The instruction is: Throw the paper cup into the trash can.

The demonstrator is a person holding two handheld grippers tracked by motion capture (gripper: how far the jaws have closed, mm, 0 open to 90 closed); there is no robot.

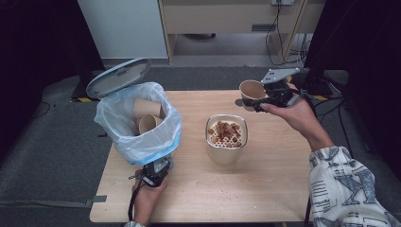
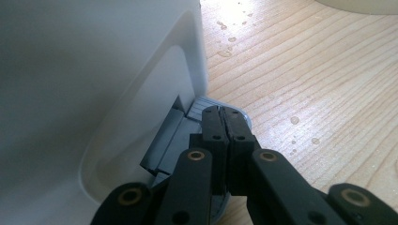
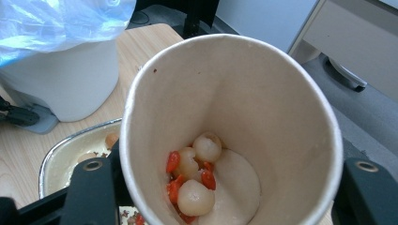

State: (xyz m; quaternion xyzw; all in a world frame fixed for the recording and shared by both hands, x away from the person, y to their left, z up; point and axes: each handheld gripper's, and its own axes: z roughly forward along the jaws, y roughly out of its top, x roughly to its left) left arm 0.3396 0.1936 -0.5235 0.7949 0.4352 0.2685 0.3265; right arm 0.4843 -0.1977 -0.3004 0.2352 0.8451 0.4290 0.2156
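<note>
The right tongs (image 1: 255,101) pinch a paper cup (image 1: 251,90) by its sides, one jaw on each flank as the right gripper view shows, and hold it in the air above the far right part of the bench (image 1: 265,189). The cup (image 3: 230,126) is tilted, its mouth open toward the camera, and a few pale round fruits (image 3: 195,176) and red berries (image 3: 172,161) lie at its bottom. At about 7 o'clock from the cup stands a cream strainer bowl (image 1: 226,139) near the bench's middle, with brown and red bits on its perforated top.

The left tongs (image 2: 224,126) are pressed together, tips resting on the grey pedal (image 2: 197,112) at the foot of the white bin (image 2: 94,84). In the high view these tongs (image 1: 156,171) sit at the bin's 6 o'clock, near the front edge. The bin (image 1: 137,123) stands at 9 o'clock from the bowl, lined with a blue bag, lid (image 1: 118,78) raised, two used cups (image 1: 146,116) inside.

The bench is light wood, with water drops (image 2: 294,120) near the pedal. Grey carpet (image 1: 47,142) surrounds it; a desk (image 1: 227,19) and cables (image 1: 283,42) stand beyond.
</note>
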